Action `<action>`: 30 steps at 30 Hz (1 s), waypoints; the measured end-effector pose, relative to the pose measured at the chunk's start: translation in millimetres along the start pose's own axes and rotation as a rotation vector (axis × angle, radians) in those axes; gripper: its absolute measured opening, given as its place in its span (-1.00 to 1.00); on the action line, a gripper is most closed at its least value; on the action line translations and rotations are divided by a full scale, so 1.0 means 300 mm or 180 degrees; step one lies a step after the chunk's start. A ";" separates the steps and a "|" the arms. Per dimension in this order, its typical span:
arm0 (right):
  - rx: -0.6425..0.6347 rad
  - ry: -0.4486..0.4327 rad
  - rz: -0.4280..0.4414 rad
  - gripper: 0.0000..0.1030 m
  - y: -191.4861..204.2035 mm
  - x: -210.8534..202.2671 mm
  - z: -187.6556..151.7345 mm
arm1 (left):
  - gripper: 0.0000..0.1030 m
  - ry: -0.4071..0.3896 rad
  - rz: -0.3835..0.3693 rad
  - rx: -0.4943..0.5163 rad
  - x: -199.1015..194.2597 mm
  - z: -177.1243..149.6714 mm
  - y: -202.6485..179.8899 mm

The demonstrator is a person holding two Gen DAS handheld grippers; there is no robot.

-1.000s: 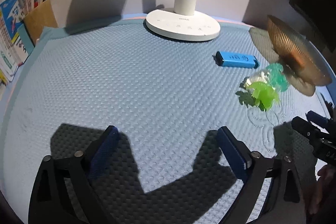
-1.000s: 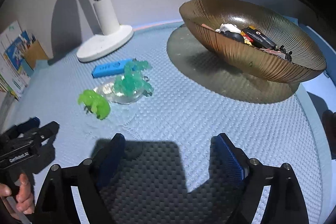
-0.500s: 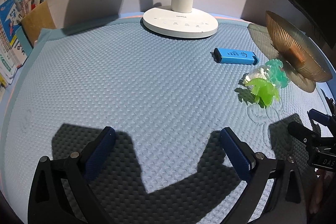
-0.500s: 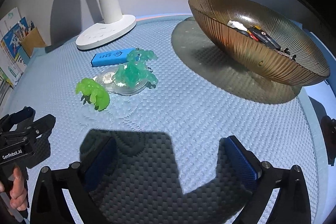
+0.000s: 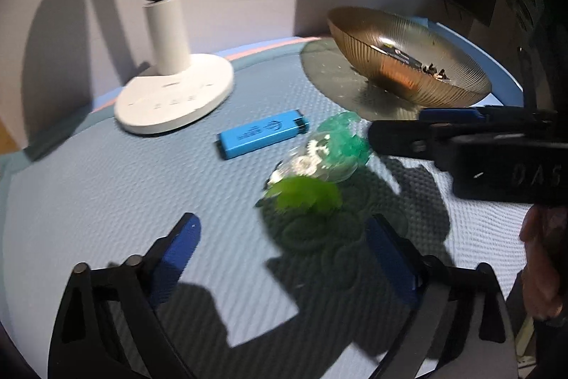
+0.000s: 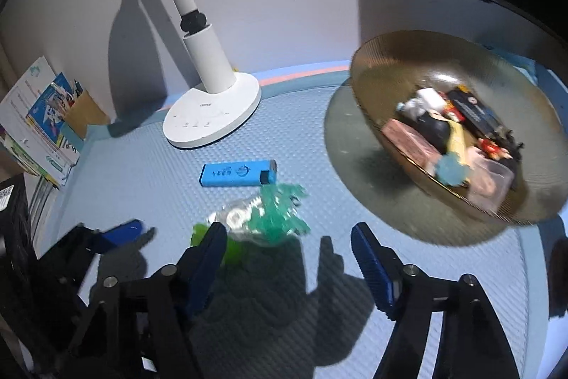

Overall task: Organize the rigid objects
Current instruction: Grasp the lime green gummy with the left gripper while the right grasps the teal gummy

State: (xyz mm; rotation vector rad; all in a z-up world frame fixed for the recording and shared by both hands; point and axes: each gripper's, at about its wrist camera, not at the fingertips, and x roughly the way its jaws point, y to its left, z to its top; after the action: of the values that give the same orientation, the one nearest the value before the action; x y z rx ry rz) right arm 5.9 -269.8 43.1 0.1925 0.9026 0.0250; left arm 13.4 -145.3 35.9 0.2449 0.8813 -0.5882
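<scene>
Now both grippers hang over the blue mat (image 5: 106,187), each with its jaws spread wide and nothing between them. Just ahead of the left gripper (image 5: 284,258) lies a lime-green toy (image 5: 305,196), touching a clear disc (image 5: 309,166) with a teal toy (image 5: 340,137) on it. A blue lighter (image 6: 238,173) rests just beyond them, near the white lamp base (image 6: 213,116). To the right of the right gripper (image 6: 289,258), the ribbed amber bowl (image 6: 387,59) holds a heap of small things.

"OPPLE" on lamp base (image 6: 213,109)
</scene>
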 end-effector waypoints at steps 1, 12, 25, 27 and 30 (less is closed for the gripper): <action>0.0004 0.0021 -0.0026 0.37 0.004 0.016 0.006 | 0.74 0.0017 -0.0046 -0.0014 0.016 0.010 -0.002; 0.0095 0.0227 0.0119 0.17 -0.011 0.157 0.022 | 0.27 0.0066 -0.0178 -0.0137 0.076 0.007 0.009; 0.0227 0.0028 0.0289 -0.17 -0.056 0.046 -0.026 | -0.10 -0.0055 -0.0325 -0.0213 0.030 -0.013 0.020; 0.0258 0.0004 0.0288 -0.17 -0.066 0.021 -0.045 | -0.10 -0.0059 -0.0315 -0.0195 0.020 -0.021 0.009; 0.0290 -0.0002 0.0271 -0.17 -0.083 -0.011 -0.079 | -0.10 -0.0061 -0.0333 -0.0188 0.000 -0.031 -0.005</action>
State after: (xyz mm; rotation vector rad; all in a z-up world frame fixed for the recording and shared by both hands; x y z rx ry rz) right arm -16.1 -290.8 26.9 0.3158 0.8953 0.0629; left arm 6.4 -142.6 30.0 0.1403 0.8954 -0.6596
